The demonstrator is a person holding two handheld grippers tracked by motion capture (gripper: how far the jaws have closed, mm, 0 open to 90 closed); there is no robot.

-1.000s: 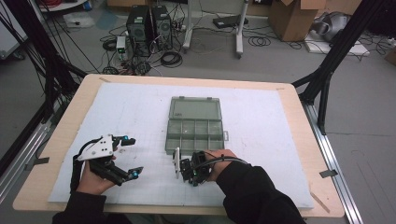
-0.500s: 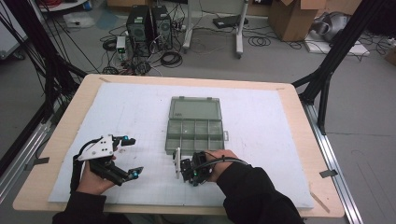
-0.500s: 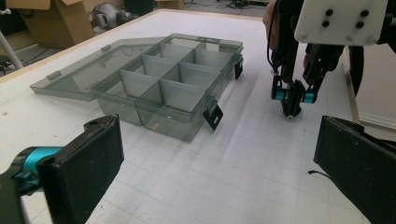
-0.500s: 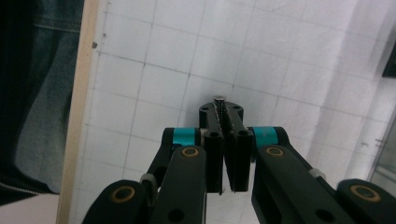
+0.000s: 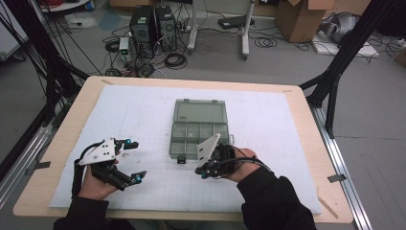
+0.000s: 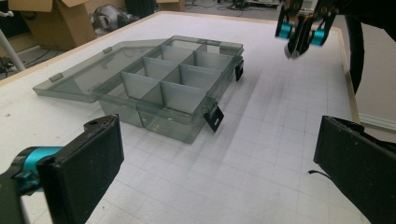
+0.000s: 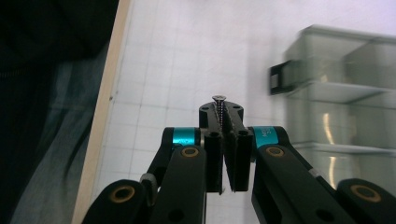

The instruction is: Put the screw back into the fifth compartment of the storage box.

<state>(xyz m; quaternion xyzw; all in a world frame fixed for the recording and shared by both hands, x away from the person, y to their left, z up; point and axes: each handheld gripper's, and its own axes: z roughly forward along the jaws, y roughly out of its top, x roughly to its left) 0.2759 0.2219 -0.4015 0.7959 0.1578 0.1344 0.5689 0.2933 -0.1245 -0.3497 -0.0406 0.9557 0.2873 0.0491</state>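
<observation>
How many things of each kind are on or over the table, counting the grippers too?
Grippers: 2, the left gripper with jaws open and the right gripper with jaws shut
Compartment boxes: 1, the clear box with its lid open
Screws: 1, the screw held in the right gripper
Total: 4

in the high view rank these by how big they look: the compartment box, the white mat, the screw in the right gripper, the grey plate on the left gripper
1. white mat
2. compartment box
3. grey plate on the left gripper
4. screw, too small to make out there; held by the right gripper
</observation>
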